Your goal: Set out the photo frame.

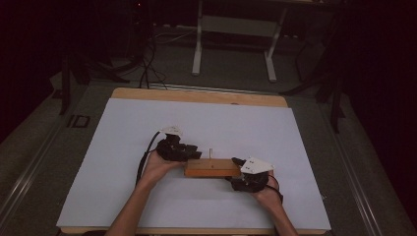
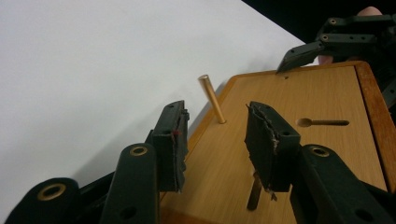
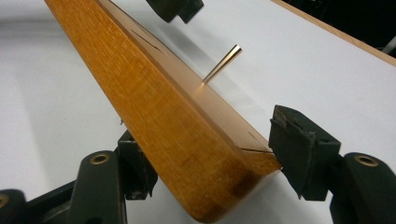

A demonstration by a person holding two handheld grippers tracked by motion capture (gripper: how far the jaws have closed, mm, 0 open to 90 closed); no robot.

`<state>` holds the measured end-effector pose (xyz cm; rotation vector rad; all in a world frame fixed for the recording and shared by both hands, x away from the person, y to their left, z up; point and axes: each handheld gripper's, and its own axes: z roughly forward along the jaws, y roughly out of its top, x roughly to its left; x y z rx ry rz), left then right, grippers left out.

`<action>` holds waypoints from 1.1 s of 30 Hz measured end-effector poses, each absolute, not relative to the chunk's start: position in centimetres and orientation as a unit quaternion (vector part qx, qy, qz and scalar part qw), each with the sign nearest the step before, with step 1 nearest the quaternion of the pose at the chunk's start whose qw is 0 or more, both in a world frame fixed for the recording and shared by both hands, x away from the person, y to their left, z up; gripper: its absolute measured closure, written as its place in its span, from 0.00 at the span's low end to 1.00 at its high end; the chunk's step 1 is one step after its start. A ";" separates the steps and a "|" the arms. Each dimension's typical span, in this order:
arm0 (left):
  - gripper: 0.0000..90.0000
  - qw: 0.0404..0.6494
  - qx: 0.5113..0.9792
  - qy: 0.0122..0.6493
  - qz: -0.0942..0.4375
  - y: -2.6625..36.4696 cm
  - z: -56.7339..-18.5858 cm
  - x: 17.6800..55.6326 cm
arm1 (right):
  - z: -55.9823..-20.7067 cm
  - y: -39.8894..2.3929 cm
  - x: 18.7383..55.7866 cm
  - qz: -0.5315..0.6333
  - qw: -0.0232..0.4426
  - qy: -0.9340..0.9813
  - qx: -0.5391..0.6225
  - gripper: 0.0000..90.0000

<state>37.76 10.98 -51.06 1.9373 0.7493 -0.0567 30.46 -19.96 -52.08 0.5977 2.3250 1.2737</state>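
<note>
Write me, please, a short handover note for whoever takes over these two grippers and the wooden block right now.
Left gripper: open, nothing between the jaws, hovering over the near end of the wooden block, just short of the brass pin.
Right gripper: clamped on the block's other end, steadying it on the white sheet.
Done: pin stands upright in its hole near the block's edge.
Left: a keyhole-shaped slot on the block's top is empty; probably release the block.
</note>
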 end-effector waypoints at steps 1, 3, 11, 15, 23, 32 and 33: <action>0.64 0.507 0.804 0.311 -0.024 11.0 -51.1 37.8 | -52.1 -20.0 30.5 0.458 0.210 0.837 0.215 0.40; 0.64 0.509 0.802 0.312 -0.011 11.5 -50.9 37.3 | -52.1 -20.0 30.5 0.458 0.211 0.836 0.216 0.40; 0.63 0.517 0.795 0.314 0.028 12.7 -50.5 35.9 | -52.0 -20.0 30.5 0.459 0.210 0.835 0.219 0.41; 0.63 0.522 0.791 0.315 0.053 13.5 -50.2 35.0 | -52.0 -20.0 30.5 0.460 0.210 0.834 0.221 0.41; 0.62 0.526 0.785 0.315 0.090 14.6 -49.9 32.9 | -52.0 -20.1 30.6 0.461 0.210 0.833 0.223 0.43; 0.57 0.504 0.790 0.326 0.122 15.8 -50.5 31.3 | -51.9 -20.3 30.8 0.463 0.206 0.832 0.225 0.44; 0.57 0.502 0.791 0.325 0.125 15.9 -50.7 31.1 | -51.9 -20.3 30.8 0.463 0.205 0.832 0.225 0.44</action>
